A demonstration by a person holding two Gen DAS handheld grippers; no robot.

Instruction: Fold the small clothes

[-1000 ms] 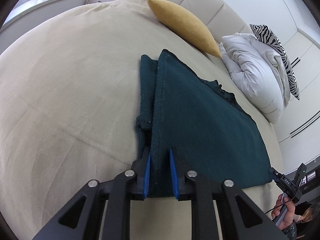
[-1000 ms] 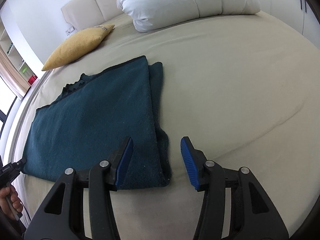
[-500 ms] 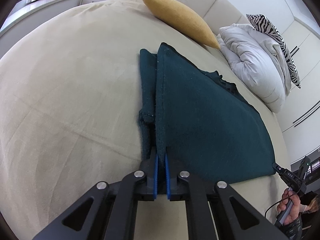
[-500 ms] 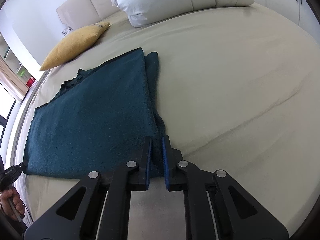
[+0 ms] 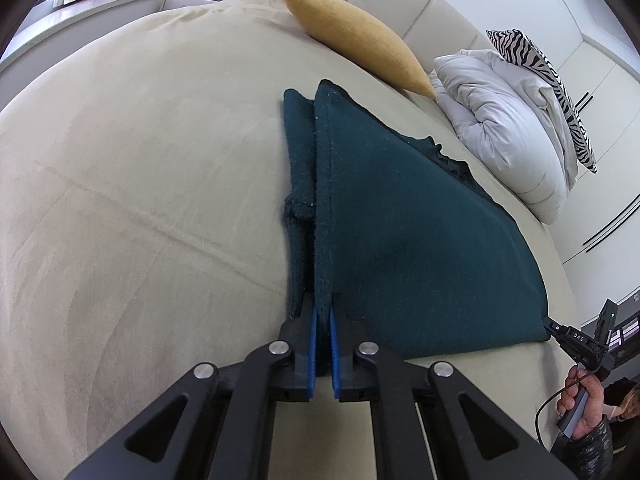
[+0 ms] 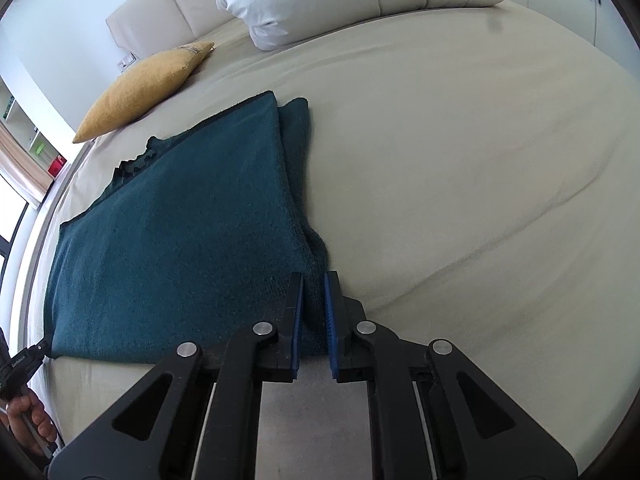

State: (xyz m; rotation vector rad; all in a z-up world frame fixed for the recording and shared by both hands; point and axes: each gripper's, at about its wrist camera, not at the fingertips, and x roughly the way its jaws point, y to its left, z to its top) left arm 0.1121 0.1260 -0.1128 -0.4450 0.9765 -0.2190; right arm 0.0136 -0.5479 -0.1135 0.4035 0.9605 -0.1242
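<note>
A dark teal knit garment (image 5: 404, 232) lies flat on the beige bed, partly folded, with a narrow strip showing beside its long edge. In the left wrist view my left gripper (image 5: 323, 300) is shut on the near left corner of the garment, cloth pinched between the blue pads. The right wrist view shows the same garment (image 6: 172, 248) spreading to the left, and my right gripper (image 6: 314, 284) is shut on its near right corner. The other gripper shows at each view's outer edge, at the garment's opposite near corner.
The beige bed cover (image 5: 140, 184) stretches wide around the garment. A mustard cushion (image 5: 356, 36), a white folded duvet (image 5: 508, 120) and a zebra-print pillow (image 5: 548, 76) lie toward the headboard. A hand (image 5: 588, 404) holds the other gripper at the right edge.
Both grippers closed from open onto the near corners of the garment. Neither hand has shifted much since.
</note>
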